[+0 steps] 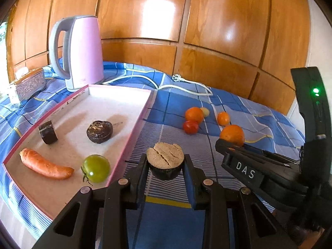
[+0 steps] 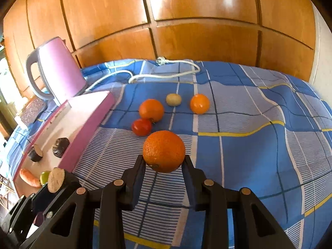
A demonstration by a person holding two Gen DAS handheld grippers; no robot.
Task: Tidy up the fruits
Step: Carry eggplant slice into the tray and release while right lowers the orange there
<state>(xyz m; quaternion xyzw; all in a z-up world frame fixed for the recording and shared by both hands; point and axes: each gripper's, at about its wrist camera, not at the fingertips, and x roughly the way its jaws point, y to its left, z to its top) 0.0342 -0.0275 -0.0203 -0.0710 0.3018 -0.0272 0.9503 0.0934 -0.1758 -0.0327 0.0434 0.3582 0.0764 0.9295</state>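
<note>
A: What is the left gripper (image 1: 165, 167) holding?
B: It is clamping an eggplant slice (image 1: 165, 161) beside the pink tray (image 1: 132, 133).
A: And the right gripper (image 2: 164, 166)?
B: It is gripping 1 orange (image 2: 164, 151) above the blue cloth (image 2: 249, 149).

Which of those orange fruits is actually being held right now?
The biggest orange, nearest the camera: the right hand-held gripper clamps it between its fingers. The other two oranges lie loose on the blue checked cloth behind it.

Pink kettle (image 1: 83, 51), blue plaid cloth (image 2: 249, 155) (yellow lines), green tomato (image 1: 96, 168), orange carrot (image 1: 45, 164).
</note>
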